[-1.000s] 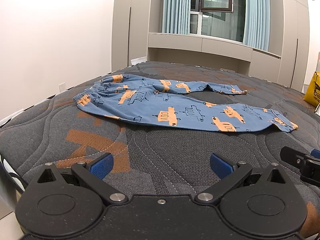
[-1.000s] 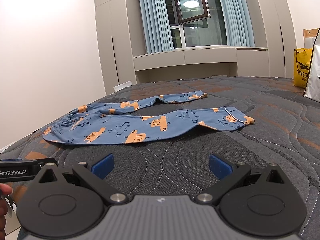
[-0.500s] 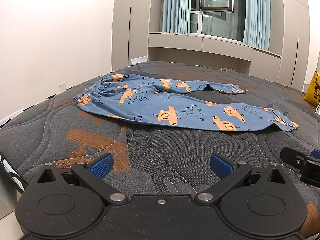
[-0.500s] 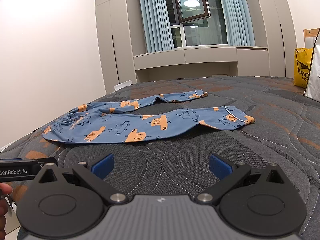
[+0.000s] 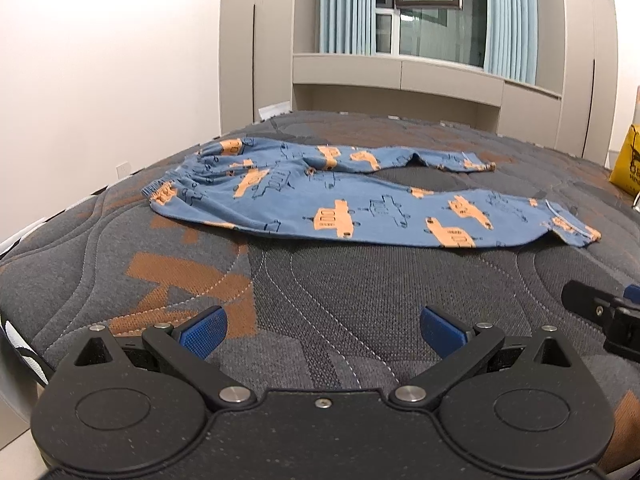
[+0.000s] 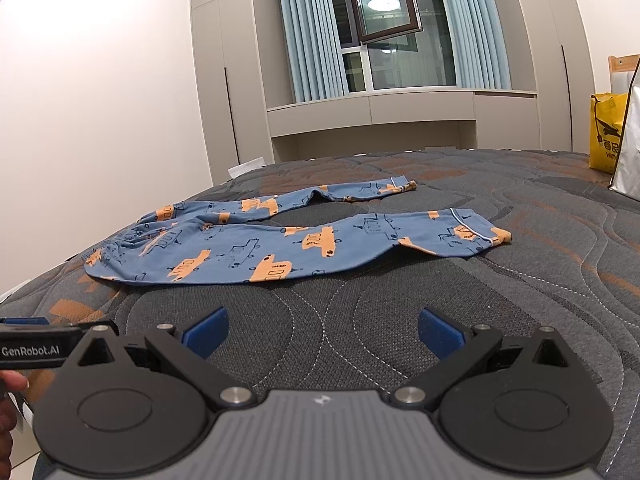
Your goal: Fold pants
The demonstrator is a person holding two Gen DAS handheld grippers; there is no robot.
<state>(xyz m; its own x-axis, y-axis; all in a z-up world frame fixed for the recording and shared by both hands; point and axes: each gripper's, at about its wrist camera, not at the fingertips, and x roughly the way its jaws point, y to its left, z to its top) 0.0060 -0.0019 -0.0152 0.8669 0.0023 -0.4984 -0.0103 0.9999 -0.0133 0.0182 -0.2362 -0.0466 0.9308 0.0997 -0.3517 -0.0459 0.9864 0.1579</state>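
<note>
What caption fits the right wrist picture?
Open right gripper facing unfolded blue pants spread on a quilted mattress.

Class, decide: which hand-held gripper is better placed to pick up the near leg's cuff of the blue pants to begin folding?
Right. The right hand-held gripper is open, facing the near leg's cuff of the blue orange-printed pants; the left hand-held gripper faces their waistband.

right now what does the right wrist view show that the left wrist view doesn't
Only the right wrist view shows the silver bag at the right edge, a fingertip at the left edge, and the left gripper's GenRobot.AI label.

Only the left wrist view shows a wall outlet and the right gripper from the side.

Both show the blue pants spread flat on the mattress, the yellow bag, the window, and open, empty jaws.
</note>
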